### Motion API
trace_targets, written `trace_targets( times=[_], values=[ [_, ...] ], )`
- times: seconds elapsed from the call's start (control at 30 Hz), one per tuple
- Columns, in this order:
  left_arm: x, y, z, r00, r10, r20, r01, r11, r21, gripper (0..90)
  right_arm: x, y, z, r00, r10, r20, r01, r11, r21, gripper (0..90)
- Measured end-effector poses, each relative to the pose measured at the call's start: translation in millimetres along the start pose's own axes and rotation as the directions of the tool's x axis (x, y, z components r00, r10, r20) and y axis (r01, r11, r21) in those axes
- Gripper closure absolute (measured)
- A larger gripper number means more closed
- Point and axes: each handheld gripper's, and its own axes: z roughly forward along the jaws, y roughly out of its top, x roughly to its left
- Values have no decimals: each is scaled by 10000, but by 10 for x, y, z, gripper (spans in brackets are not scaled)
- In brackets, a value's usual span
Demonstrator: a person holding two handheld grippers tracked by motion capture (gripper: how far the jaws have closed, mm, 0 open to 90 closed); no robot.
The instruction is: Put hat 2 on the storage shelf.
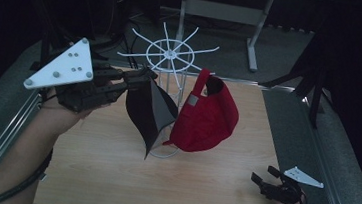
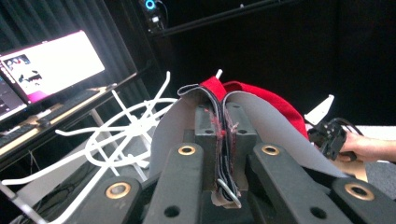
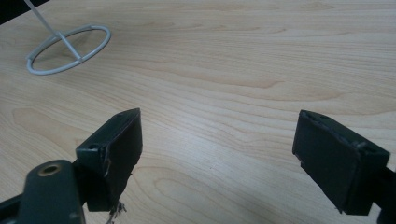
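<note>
Firmly clamped left claw on black cap.

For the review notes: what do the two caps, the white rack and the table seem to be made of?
Black cap, clamped in the left gripper: matte woven fabric, limp, grey lining.
Red cap: likely similar cloth, soft folds, no sheen.
White rack: thin rods, probably coated metal wire, smooth finish.
Table: pale wood or wood-look laminate, visible grain.
</note>
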Motion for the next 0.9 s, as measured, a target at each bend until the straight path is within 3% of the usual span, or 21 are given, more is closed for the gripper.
trace_targets(
  times=[0.17, 0.4, 0.7, 0.77, 0.9],
  values=[
    [-52, -89, 30, 9998, 61, 176, -68, 9991, 427, 863, -3, -3, 5, 10000, 13, -5, -13, 10000, 32, 159],
    [-90, -266, 49, 9986, -280, 455, 238, 9956, 905, 861, 0, 2, 5, 10000, 20, -13, -20, 10000, 11, 159],
    [-130, -547, 81, 9944, -862, 615, 815, 9938, 752, 858, -6, -5, -6, 10000, 7, 23, -7, 9999, -104, 159],
    [-130, -574, 56, 9927, -997, 673, 963, 9939, 530, 850, -17, -9, -10, 10000, 73, 40, -73, 9999, -93, 159],
    [-149, -587, -23, 9920, -1063, 674, 1046, 9941, 279, 699, -23, -15, -14, 9999, 113, 70, -112, 9999, -119, 158]
  ],
)
